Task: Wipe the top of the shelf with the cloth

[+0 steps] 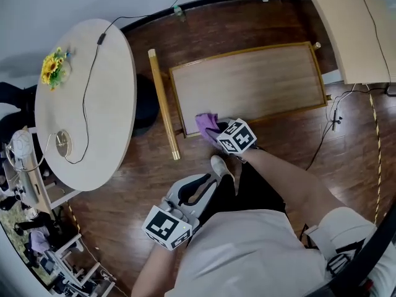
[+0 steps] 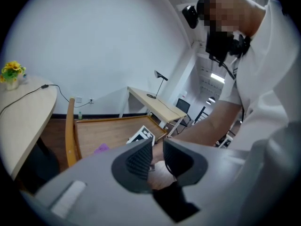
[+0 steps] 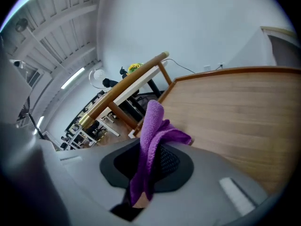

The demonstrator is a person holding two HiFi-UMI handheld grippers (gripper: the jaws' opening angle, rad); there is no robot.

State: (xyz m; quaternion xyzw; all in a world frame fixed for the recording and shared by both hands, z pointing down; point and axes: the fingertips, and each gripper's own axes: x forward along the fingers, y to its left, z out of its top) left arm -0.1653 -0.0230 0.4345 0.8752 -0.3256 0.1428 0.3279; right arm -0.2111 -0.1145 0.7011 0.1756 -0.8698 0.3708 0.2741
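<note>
The left gripper (image 2: 157, 159) is held back by the person's body, fingers narrowly apart and empty, probably to stay clear of the wiping. The right gripper (image 3: 149, 166) pinches the purple cloth (image 3: 153, 135) at the near left corner of the shelf (image 1: 247, 82), likely a starting point for sweeping across the top.

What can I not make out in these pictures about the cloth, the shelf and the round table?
- Whether the cloth touches the shelf top: right gripper view, the right tongs and their housing hide its lower end.
- What lies under the shelf top: head view, the board itself hides it.
- The small round object on the round table: head view, too small to name.
</note>
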